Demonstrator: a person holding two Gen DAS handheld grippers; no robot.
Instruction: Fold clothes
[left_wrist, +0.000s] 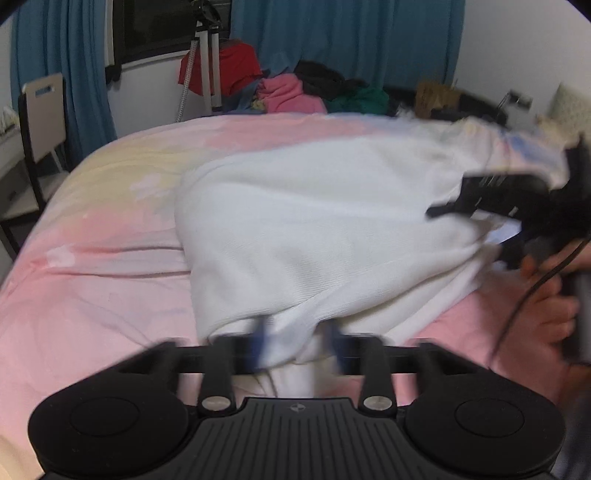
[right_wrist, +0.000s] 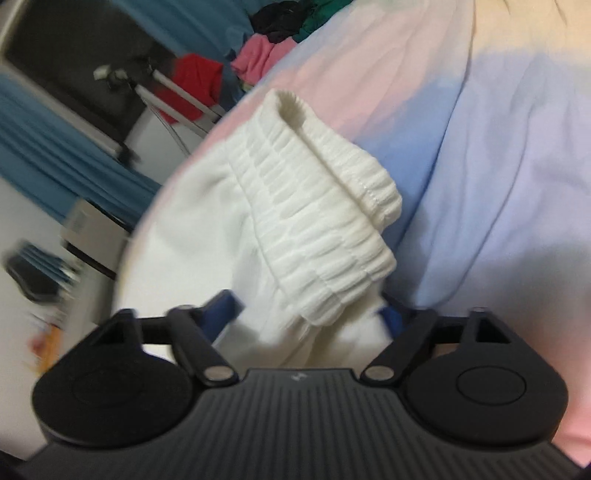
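Nearest to my left wrist camera, the left gripper (left_wrist: 297, 345) has its blue-padded fingers (left_wrist: 260, 341) closed in on a bunched fold of the white garment (left_wrist: 295, 221); cloth fills the gap between them. The frame is motion-blurred, so I cannot resolve the pad edges.

In the right wrist view, the right gripper (right_wrist: 308, 317) is clamped on the same white garment (right_wrist: 229, 221) just below its ribbed elastic waistband (right_wrist: 325, 206). The waistband stands up ahead of the fingers and folds over on itself.

Beyond the grippers, the garment hangs stretched between the two grips and drapes down onto the bed sheet (left_wrist: 92, 266), which is pastel pink, yellow and blue. The right gripper (left_wrist: 491, 201) shows at the right edge of the left view, with the person's hand (left_wrist: 550, 302) on its handle.

Farther back, a pile of clothes (left_wrist: 295, 94) lies at the far edge of the bed. Behind it stand a tripod (left_wrist: 205, 62) and blue curtains (left_wrist: 59, 74); a chair (left_wrist: 40, 122) sits at the left.
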